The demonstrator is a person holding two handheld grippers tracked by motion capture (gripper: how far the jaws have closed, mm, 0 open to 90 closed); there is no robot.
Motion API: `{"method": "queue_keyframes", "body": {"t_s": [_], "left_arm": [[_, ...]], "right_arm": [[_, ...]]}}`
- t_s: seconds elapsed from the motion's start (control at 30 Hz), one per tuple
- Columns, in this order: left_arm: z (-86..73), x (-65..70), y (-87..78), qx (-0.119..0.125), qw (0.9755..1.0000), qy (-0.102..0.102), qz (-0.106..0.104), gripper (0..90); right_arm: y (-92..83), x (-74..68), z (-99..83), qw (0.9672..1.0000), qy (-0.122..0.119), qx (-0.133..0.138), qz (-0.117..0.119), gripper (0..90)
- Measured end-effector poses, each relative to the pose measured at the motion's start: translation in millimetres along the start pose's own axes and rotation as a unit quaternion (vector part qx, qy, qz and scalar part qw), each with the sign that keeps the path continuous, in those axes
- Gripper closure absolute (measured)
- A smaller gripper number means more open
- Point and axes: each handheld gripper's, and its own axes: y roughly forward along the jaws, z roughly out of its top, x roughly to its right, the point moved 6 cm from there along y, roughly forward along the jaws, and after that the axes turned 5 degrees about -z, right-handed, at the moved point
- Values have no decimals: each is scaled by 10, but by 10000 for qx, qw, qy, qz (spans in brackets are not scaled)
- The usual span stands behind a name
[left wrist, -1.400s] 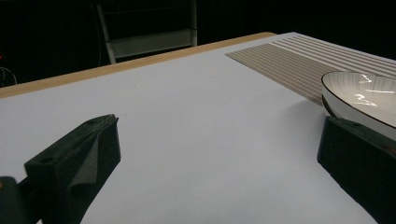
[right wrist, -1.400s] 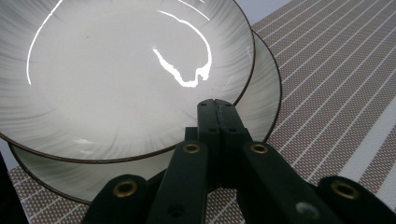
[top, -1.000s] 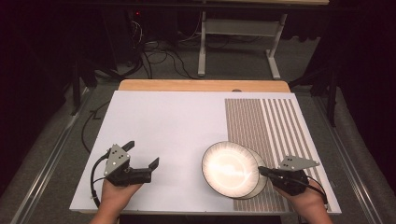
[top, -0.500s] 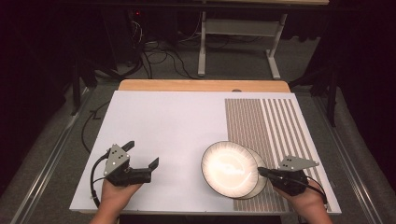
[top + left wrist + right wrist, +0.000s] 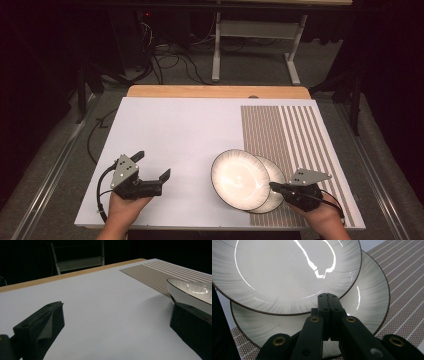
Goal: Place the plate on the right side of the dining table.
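- Here we see the table (image 5: 175,130), a broad flat white surface with a pale wooden strip along its far edge, and a striped placemat (image 5: 295,130) of fine woven brown-and-white lines covering its right part.
- Next in size come two round glossy plates with dark thin rims and faint grey radial streaks: the upper plate (image 5: 239,179) is raised and tilted, overlapping the lower plate (image 5: 272,197), which lies on the near end of the placemat.
- In the right gripper view the upper plate (image 5: 287,272) catches bright glare, and the lower plate (image 5: 367,295) spreads out beneath it.
- The right hand (image 5: 320,217) comes in from the bottom edge at the table's near right corner, its forearm angled inward and its gripper pointing left toward the plates.
- The right gripper (image 5: 274,187) has its black jaws pressed together at the near rim of the upper plate; we think they pinch that rim, though the contact itself is hidden behind the jaws.
- The left hand (image 5: 127,207) rests low at the near left of the table, wrist straight, its gripper aimed rightward and level.
- The left gripper (image 5: 150,167) stands with its blocky matte black jaws wide apart and nothing between them, well apart from the plates.
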Motion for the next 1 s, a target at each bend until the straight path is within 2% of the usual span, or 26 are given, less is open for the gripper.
{"method": "queue_keyframes", "body": {"t_s": [0.07, 0.1, 0.13, 0.17, 0.2, 0.33, 0.53, 0.57, 0.6, 0.63, 0.67, 0.77, 0.87, 0.9, 0.97, 1.0], "left_arm": [[60, 66, 40, -4, 9999, 35, -123, 0], [129, 162, 93, -16, 9996, 65, -263, 0], [129, 162, 93, -16, 9996, 65, -263, 0], [190, 266, 156, -43, 9991, 68, -421, 0], [190, 266, 156, -43, 9991, 68, -421, 0], [286, 453, 312, -52, 9979, 46, -645, 0], [313, 712, 576, -280, 9953, 0, -927, 0], [300, 782, 658, -394, 9937, -57, -1045, 0], [300, 782, 658, -394, 9937, -57, -1045, 0], [280, 834, 740, -497, 9919, -151, -1162, 0], [280, 834, 740, -497, 9919, -151, -1162, 0], [229, 898, 856, -776, 9874, -318, -1344, 5], [174, 950, 943, -1080, 9808, -527, -1533, 5], [153, 962, 967, -1195, 9784, -607, -1573, 7], [98, 988, 1021, -1472, 9714, -791, -1687, 7], [80, 994, 1037, -1568, 9690, -855, -1709, 8]], "right_arm": [[13, -21, 6, 10000, -13, -10, 25, 900], [29, -39, 15, 10000, -61, -14, 41, 900], [29, -39, 15, 10000, -61, -14, 41, 900], [41, -54, 23, 10000, -72, -24, 51, 900], [41, -54, 23, 10000, -72, -24, 51, 900], [45, -58, 28, 9999, -94, -31, 41, 900], [43, -59, 29, 9999, -116, -18, 45, 900], [44, -57, 29, 9999, -114, -23, 36, 900], [44, -57, 29, 9999, -114, -23, 36, 900], [47, -57, 30, 9999, -106, -9, 30, 900], [47, -57, 30, 9999, -106, -9, 30, 900], [47, -55, 31, 9999, -116, -8, 26, 900], [45, -55, 30, 9999, -127, -23, 16, 900], [45, -55, 31, 9999, -134, -22, 15, 900], [45, -55, 31, 9999, -129, -22, 16, 900], [45, -54, 30, 9999, -128, -24, 12, 900]]}}
